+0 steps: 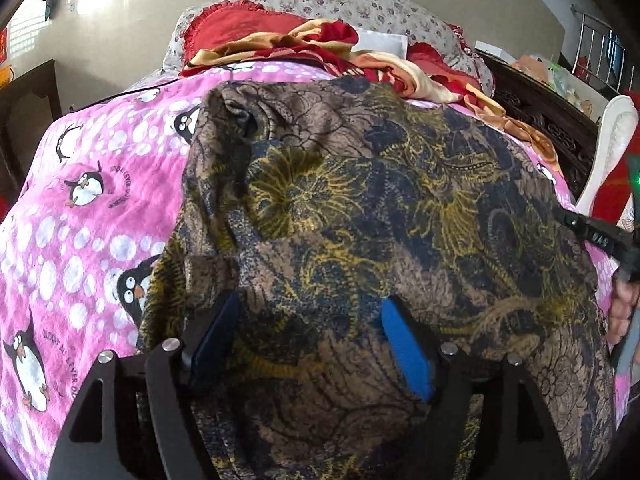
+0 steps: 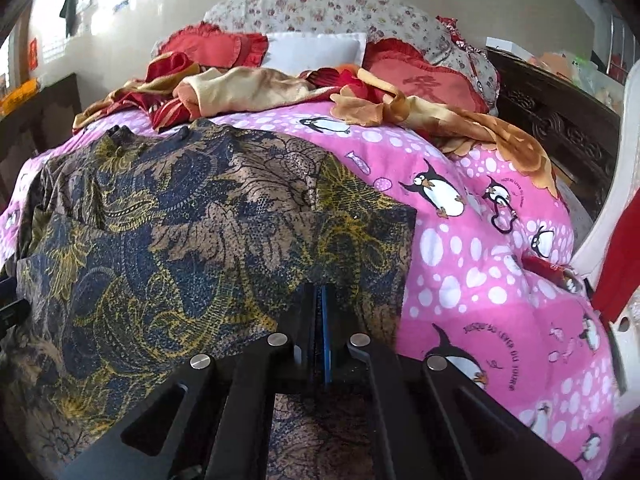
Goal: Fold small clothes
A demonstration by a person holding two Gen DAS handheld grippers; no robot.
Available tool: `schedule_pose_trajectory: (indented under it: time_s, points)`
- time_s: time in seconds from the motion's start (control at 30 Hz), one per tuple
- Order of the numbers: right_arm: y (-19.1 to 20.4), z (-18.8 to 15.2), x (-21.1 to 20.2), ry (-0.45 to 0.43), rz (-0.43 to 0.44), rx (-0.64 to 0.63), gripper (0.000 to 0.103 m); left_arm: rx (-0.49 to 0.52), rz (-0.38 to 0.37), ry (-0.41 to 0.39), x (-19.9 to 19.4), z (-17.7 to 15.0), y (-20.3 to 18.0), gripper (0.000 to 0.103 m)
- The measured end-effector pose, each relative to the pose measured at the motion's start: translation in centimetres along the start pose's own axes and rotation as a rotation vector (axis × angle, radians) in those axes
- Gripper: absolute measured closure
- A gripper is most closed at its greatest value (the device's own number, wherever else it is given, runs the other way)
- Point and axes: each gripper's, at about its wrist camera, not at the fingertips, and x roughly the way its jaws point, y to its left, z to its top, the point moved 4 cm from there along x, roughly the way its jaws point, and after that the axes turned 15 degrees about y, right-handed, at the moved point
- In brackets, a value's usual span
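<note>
The patterned garment (image 1: 380, 208) is lying spread on the penguin quilt (image 1: 80, 208), its long axis running away from both tools toward the pillows (image 2: 320, 12). The left gripper (image 1: 316, 340) is hovering with jaws standing wide over the near cloth, gripping nothing. The right gripper (image 2: 320, 320) is pinching the garment's near right fold almost closed, making it the nearer hand for carrying that edge.
</note>
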Motion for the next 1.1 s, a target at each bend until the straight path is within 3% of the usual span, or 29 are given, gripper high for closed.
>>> schedule_pose_trajectory:
  time_s: [0.13, 0.2, 0.33, 0.37, 0.4, 0.63, 0.8, 0.9, 0.93, 0.97, 1.1]
  points:
    - [0.8, -0.1, -4.0, -0.033, 0.039, 0.037, 0.079, -0.001, -0.004, -0.001, 0.0, -0.1, 0.1, 0.026]
    - [1.9, -1.4, -5.2, -0.028, 0.054, 0.024, 0.073, 0.001, -0.002, -0.001, 0.0, -0.1, 0.1, 0.025]
    - [2.4, -4.3, -0.5, 0.140, 0.035, -0.016, 0.065, 0.010, 0.006, 0.003, 0.0, -0.1, 0.0, 0.023]
    - [2.3, -4.6, -0.7, 0.069, 0.049, -0.020, 0.065, 0.017, 0.005, 0.007, 0.1, -0.1, -0.1, 0.020]
    - [2.3, -4.6, -0.6, 0.056, 0.054, -0.031, 0.065, 0.024, 0.005, 0.010, 0.2, 0.0, -0.3, 0.018]
    - [2.1, -3.1, -1.7, 0.135, 0.077, 0.002, 0.063, 0.037, -0.012, 0.012, 0.2, 0.0, -0.5, 0.013]
    - [3.9, -3.3, -6.3, -0.026, 0.115, 0.021, 0.064, 0.054, 0.027, 0.021, 0.5, 0.0, -1.0, 0.013]
    - [6.2, -5.0, -2.8, 0.111, 0.104, -0.047, 0.062, 0.063, 0.045, 0.026, 0.6, 0.0, -1.2, 0.012]
    - [6.4, -5.8, -1.4, 0.126, 0.090, -0.060, 0.062, 0.063, 0.048, 0.026, 0.6, 0.0, -1.2, 0.012]
    - [6.4, -6.0, -1.6, 0.083, 0.089, -0.056, 0.061, 0.064, 0.050, 0.026, 0.6, 0.0, -1.2, 0.012]
    - [6.1, -4.4, -2.7, 0.124, 0.094, 0.001, 0.061, 0.067, 0.057, 0.027, 0.6, 0.0, -1.2, 0.012]
